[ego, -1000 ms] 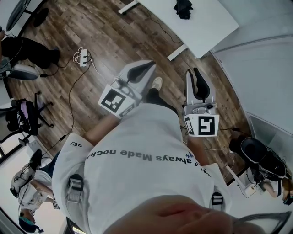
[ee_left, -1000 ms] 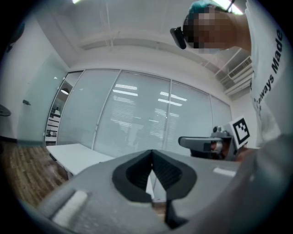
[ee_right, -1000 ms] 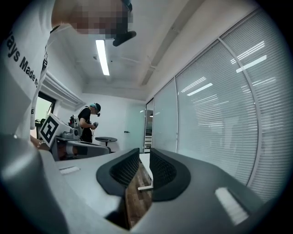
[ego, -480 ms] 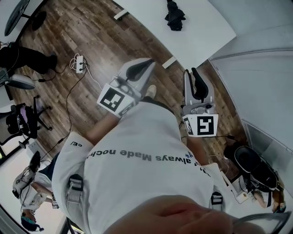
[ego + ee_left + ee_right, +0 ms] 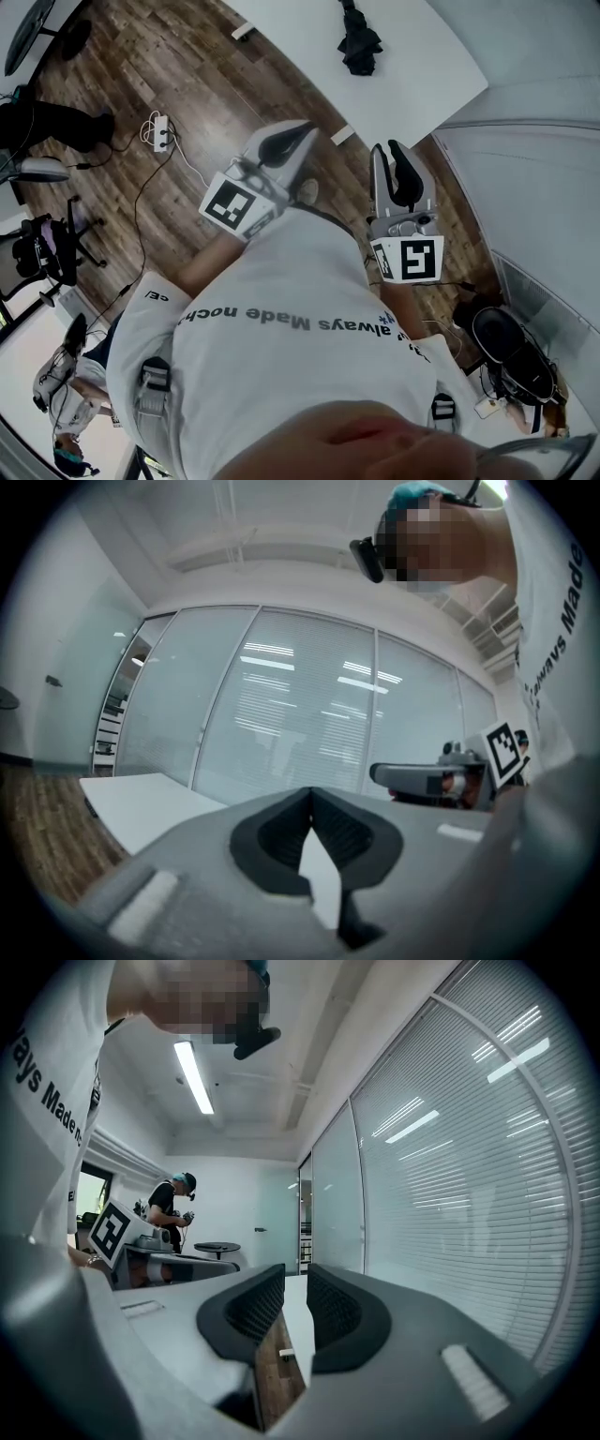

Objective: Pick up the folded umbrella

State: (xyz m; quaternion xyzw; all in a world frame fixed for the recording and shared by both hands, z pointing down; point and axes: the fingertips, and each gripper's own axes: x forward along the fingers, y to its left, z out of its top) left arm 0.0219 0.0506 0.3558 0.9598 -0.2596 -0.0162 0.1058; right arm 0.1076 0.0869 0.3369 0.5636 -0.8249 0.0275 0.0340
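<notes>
The folded umbrella [image 5: 358, 39] is black and lies on the white table [image 5: 422, 80] at the top of the head view. Both grippers are held level over the wooden floor, short of the table's near edge and apart from the umbrella. My left gripper [image 5: 302, 133] is shut, its tips meeting with nothing between them [image 5: 311, 797]. My right gripper [image 5: 386, 152] is shut to a thin slit and holds nothing [image 5: 295, 1279]. Neither gripper view shows the umbrella. The left gripper view takes in part of the table [image 5: 141, 803].
A power strip [image 5: 157, 131] with cables lies on the wood floor at left. Office chairs [image 5: 47, 244] stand at the left edge, another chair [image 5: 516, 352] at lower right. A glass wall with blinds [image 5: 450, 1176] runs along the right. A second person [image 5: 173, 1208] stands far off.
Both grippers have travelled forward toward the white table. The table and the umbrella now sit lower and nearer in the head view. The jaws look the same.
</notes>
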